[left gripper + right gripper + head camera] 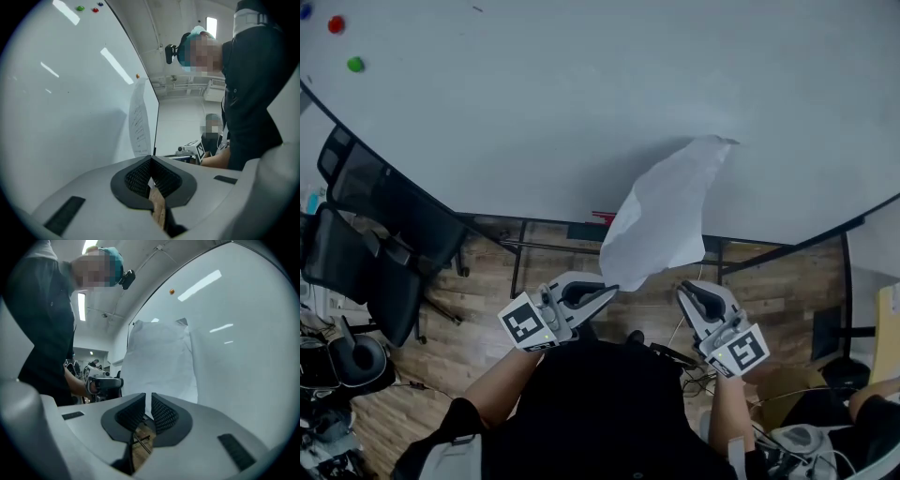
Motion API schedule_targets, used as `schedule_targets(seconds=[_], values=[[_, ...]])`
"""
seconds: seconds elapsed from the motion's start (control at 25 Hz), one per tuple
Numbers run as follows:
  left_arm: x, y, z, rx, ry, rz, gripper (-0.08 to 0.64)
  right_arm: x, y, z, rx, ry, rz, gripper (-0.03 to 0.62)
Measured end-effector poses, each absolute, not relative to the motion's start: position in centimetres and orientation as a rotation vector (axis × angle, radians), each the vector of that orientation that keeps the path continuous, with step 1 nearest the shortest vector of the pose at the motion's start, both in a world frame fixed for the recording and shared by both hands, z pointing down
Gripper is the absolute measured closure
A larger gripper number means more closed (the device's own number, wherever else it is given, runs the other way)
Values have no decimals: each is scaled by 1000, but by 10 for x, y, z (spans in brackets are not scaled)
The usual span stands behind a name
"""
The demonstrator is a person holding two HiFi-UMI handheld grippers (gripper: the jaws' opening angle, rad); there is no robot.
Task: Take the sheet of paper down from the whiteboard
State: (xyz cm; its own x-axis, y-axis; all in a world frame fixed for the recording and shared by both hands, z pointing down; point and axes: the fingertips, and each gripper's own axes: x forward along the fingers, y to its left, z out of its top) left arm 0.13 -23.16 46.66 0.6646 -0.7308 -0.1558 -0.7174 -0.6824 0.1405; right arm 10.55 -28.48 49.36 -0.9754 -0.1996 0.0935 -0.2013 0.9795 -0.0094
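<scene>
Head view: whiteboard (581, 94) with sheet of paper (661, 220), wood-plank floor (483, 291), black chairs (384, 234)

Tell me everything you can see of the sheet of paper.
The sheet of paper is white, thin and limp, with faint print on one side. It hangs bowed and slanting off the whiteboard, its top corner against the board; whether it is fixed there can't be told. The left gripper is shut on its lower corner.

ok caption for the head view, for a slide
Left tool pinching the bottom corner of a sheet of paper in front of the whiteboard, right tool empty beside it.
</scene>
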Motion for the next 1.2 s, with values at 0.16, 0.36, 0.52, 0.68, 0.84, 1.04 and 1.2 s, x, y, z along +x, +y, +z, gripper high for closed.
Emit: schedule_targets(seconds=[0.16,0.36,0.52,0.68,0.84,1.04,1.2], values=[[-7,-217,489,2814,-1222,-292,551,101,-267,523,292,-3014,88,547],[-10,-204,519,2833,-1183,-237,551,96,-262,544,260,-2976,112,549],[-10,-196,542,2819,-1168,-170,551,95,-261,549,241,-2965,117,549],[-6,-186,558,2792,-1131,-102,551,91,-256,554,216,-2958,121,549],[2,-175,575,2810,-1086,8,549,84,-250,560,185,-2941,127,549],[13,-161,588,2811,-1028,69,550,80,-243,565,157,-2931,137,549],[20,-155,592,2805,-1005,75,551,83,-243,565,155,-2924,142,549]])
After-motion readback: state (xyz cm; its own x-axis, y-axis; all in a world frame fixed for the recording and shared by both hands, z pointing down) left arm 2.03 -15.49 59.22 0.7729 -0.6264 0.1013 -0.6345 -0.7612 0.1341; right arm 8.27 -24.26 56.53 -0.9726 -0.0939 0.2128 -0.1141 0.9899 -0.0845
